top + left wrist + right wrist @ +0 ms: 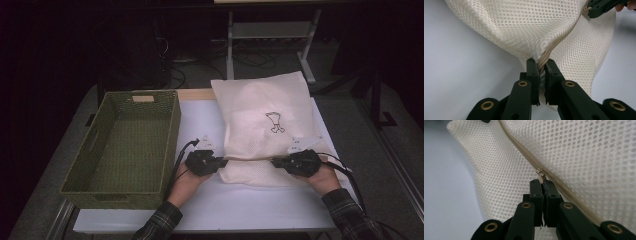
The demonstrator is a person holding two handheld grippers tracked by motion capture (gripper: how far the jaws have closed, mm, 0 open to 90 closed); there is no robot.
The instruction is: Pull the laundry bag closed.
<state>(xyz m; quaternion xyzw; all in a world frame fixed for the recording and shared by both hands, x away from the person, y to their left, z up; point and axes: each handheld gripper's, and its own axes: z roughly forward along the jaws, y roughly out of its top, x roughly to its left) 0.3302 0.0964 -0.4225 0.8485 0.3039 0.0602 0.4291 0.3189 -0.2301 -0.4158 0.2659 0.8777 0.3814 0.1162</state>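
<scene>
grippers: 2 hand-held gripper units, left (223,161), right (273,161) | mesh bag (250,172): 1 | basket (120,145): 1

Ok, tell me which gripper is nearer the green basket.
Left. The left gripper grips the mesh bag's near edge just right of the green basket. The right gripper holds the zipper pull farther right, across the bag.

An empty green woven basket (120,145) sits at the left of a white table (260,205), with metal shelving legs (270,37) behind in the dark.
</scene>
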